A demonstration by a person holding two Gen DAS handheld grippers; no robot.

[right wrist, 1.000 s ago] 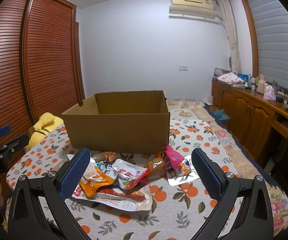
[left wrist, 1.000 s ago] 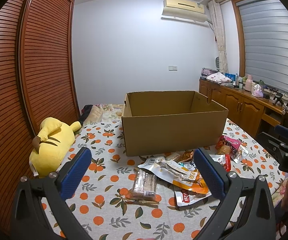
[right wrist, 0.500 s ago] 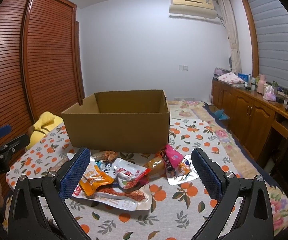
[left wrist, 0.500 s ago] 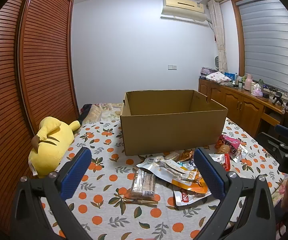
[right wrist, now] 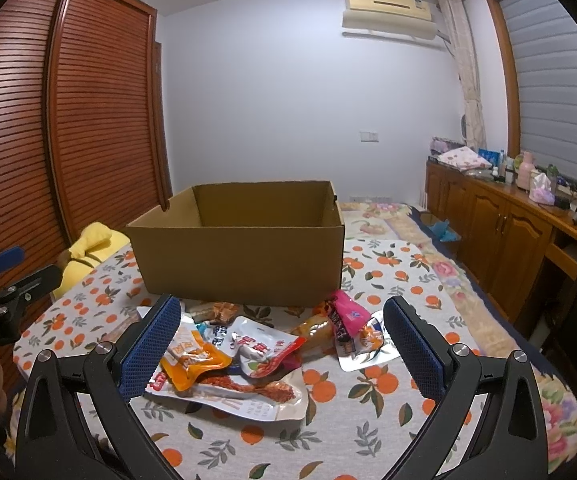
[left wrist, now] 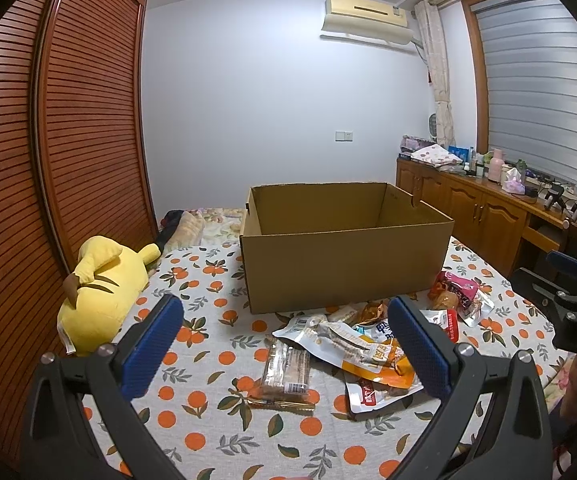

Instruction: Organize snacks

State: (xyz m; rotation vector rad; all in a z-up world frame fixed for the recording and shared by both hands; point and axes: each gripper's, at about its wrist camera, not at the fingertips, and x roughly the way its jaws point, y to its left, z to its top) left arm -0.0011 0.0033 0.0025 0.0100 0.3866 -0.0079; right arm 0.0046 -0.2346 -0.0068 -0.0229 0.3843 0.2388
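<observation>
Ahead, both tools (left wrist: pixel 284 338) (right wrist: pixel 282 344) gape before box (left wrist: pixel 344 264).

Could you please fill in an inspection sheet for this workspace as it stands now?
Surface: orange-print cloth covering the bed.
Job's things: open cardboard box, inside floor hidden; snack packets heaped in front of it, including a clear-wrapped biscuit pack and a pink packet.
Clutter: yellow plush toy at the cloth's left edge.
Grippers: left tool and right tool both open, holding nothing, above the packets.
Cables: nothing seen.
Surroundings: louvred wardrobe, wall air conditioner, wooden sideboard with bottles.
</observation>
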